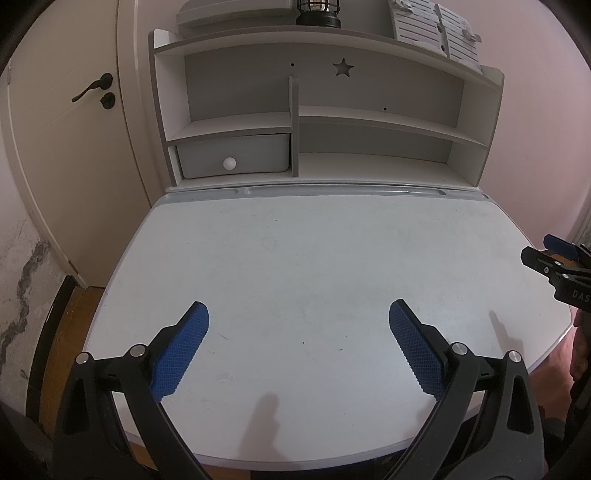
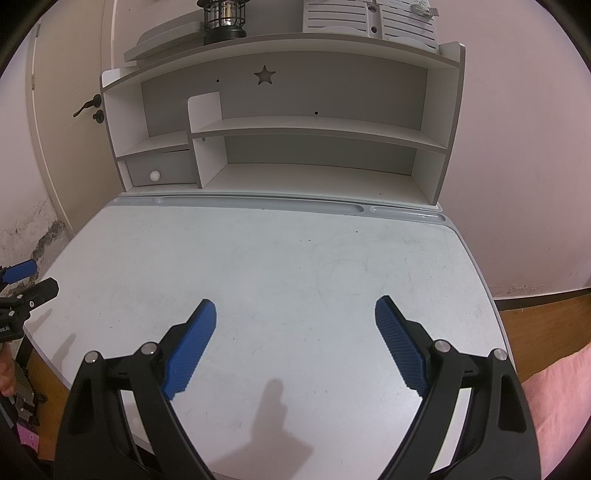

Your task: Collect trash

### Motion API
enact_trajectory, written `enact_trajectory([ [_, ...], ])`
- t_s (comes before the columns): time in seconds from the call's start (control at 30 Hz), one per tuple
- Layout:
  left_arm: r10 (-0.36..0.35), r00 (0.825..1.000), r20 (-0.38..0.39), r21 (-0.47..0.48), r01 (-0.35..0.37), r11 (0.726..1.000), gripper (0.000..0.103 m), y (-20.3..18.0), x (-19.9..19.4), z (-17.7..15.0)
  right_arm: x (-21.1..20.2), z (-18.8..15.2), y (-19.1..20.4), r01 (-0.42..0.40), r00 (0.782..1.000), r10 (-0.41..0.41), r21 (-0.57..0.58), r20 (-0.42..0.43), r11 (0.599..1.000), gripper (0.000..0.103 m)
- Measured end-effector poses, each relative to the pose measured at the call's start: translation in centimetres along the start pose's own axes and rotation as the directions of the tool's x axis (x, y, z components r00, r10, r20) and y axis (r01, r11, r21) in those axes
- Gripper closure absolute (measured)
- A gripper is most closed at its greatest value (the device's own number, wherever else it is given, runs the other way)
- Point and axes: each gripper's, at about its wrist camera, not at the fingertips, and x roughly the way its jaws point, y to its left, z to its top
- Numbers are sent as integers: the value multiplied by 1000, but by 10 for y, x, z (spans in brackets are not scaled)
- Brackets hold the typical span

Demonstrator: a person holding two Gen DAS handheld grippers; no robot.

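Observation:
No trash shows in either view. My left gripper (image 1: pixel 298 314) is open and empty, held above the near part of the white desk top (image 1: pixel 314 258). My right gripper (image 2: pixel 295 310) is open and empty above the same desk top (image 2: pixel 277 258). The right gripper also shows at the right edge of the left wrist view (image 1: pixel 554 258), and the left gripper shows at the left edge of the right wrist view (image 2: pixel 26 284). Both have blue ribbed pads (image 1: pixel 184 347) on black fingers.
A white shelf unit (image 1: pixel 314 110) stands at the back of the desk, with a small drawer (image 1: pixel 232 157) at lower left. A black lantern (image 2: pixel 223 20) and slatted grey items (image 2: pixel 369 18) sit on top. A door (image 1: pixel 66 129) is at left. A pink cushion (image 2: pixel 554 398) lies at right.

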Motion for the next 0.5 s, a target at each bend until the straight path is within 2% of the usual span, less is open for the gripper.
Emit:
enact_trajectory([
  [0.5,2,1000,-5,-1,-2,1000,8,-1,-1,-1,1,-1,0,1,1000,-1,-4,-2,1000,18],
])
